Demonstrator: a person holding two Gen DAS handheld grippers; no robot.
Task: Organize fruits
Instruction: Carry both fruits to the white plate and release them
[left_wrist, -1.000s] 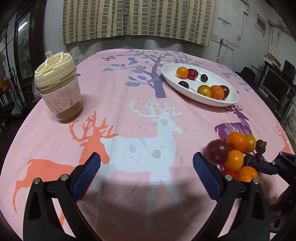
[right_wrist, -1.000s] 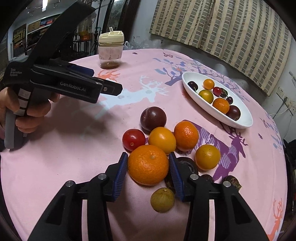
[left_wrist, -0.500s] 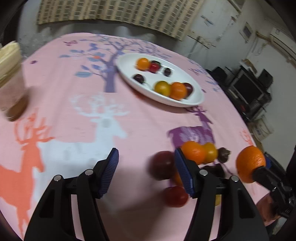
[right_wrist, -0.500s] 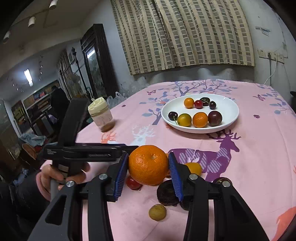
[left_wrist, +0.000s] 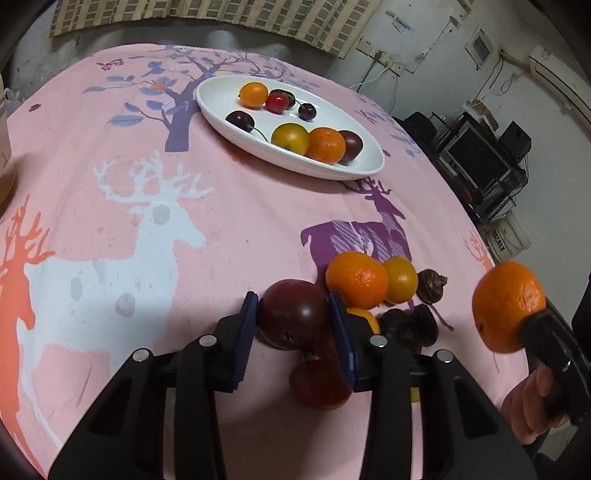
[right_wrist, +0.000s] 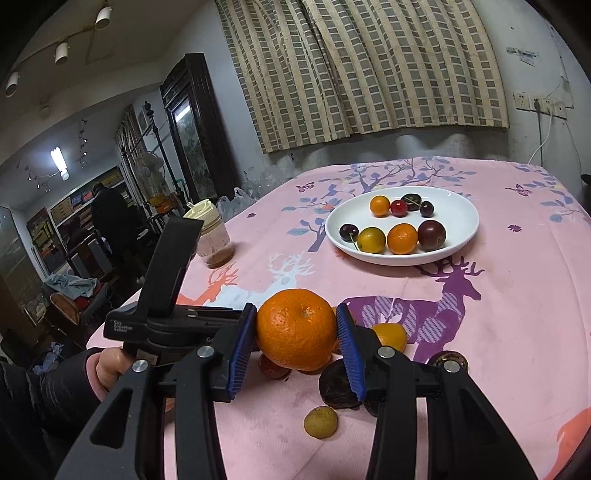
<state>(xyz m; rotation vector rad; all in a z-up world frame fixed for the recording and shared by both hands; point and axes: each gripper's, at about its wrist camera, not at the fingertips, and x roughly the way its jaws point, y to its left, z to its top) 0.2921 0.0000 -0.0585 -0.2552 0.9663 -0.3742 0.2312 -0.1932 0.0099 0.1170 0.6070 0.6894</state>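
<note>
My left gripper (left_wrist: 295, 325) is shut on a dark red plum (left_wrist: 291, 314) at the near side of a fruit pile: an orange (left_wrist: 356, 278), a yellow-orange fruit (left_wrist: 399, 278), a red tomato (left_wrist: 319, 384) and dark dried fruits (left_wrist: 410, 326). My right gripper (right_wrist: 295, 341) is shut on a large orange mandarin (right_wrist: 297, 328) and holds it above the table; the mandarin also shows in the left wrist view (left_wrist: 508, 304). A white oval plate (left_wrist: 369, 162) with several fruits lies at the far side, also seen in the right wrist view (right_wrist: 463, 210).
A lidded cup (right_wrist: 212, 236) with brown drink stands at the table's left. A small yellow-green fruit (right_wrist: 320, 421) lies near the front. The pink deer tablecloth (left_wrist: 155, 229) covers the round table. A person stands in the room behind, at left.
My left gripper moved right to the pile and closed on the dark plum. My right gripper lifted the mandarin off the table and raised it.
</note>
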